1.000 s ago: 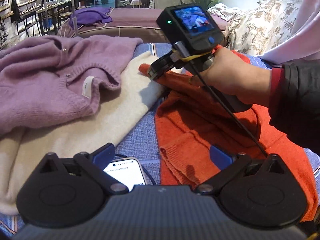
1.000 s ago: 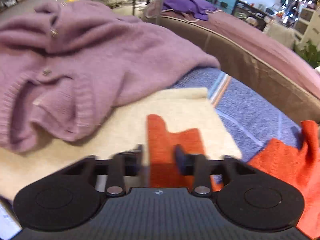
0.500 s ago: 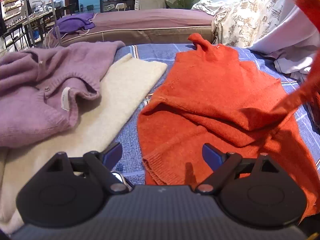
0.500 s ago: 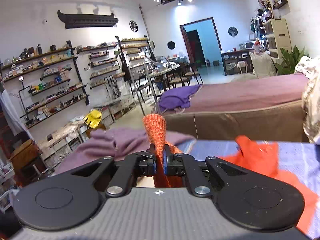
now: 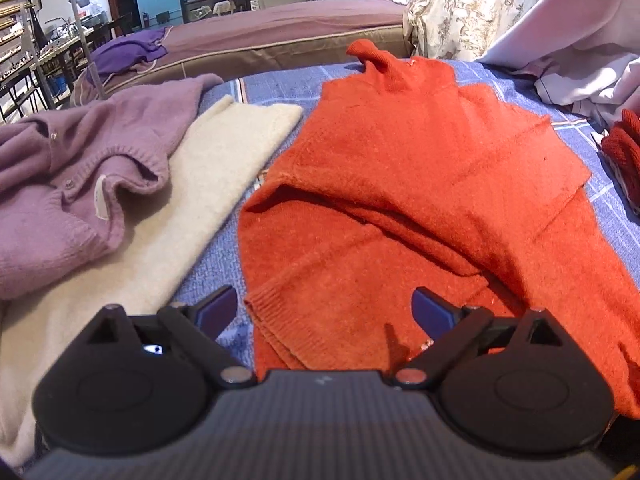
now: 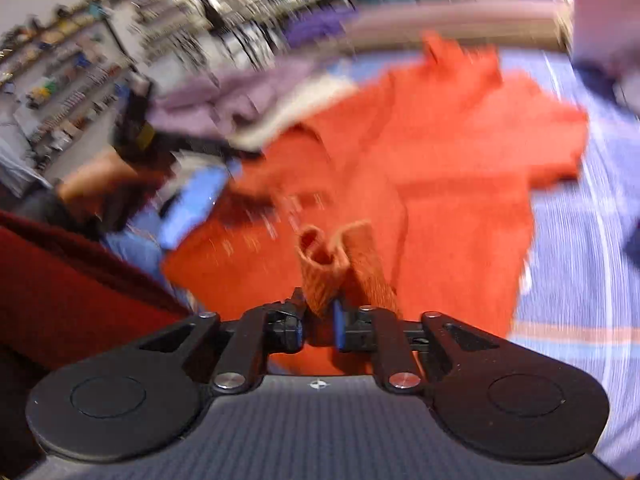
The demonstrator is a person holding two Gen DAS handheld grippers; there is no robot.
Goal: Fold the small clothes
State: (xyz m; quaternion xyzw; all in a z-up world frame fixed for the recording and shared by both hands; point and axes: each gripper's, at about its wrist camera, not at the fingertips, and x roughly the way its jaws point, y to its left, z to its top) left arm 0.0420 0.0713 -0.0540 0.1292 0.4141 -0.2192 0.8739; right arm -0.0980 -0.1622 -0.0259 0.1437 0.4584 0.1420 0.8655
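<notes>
An orange sweater (image 5: pixel 400 184) lies flat on the blue checked bedcover (image 5: pixel 280 84), collar at the far end and one sleeve folded across its body. My left gripper (image 5: pixel 324 306) hovers over the sweater's near hem; its jaws are opening wide with nothing between them. In the blurred right wrist view my right gripper (image 6: pixel 318 320) is above the orange sweater (image 6: pixel 440 160). The ribbed sleeve cuff (image 6: pixel 324 264) stands up between its pads, still pinched, while the jaws are opening.
A purple cardigan (image 5: pixel 68 184) lies on a cream garment (image 5: pixel 208 184) left of the sweater. A dark red knit (image 5: pixel 624 152) sits at the right edge and white cloth (image 5: pixel 580 20) is piled beyond it. A sofa (image 5: pixel 280 40) runs along the far side.
My right gripper carried the sleeve cuff off the cream garment, up and across to above the sweater's body, and its jaws widened slightly. The right hand left the left wrist view.
</notes>
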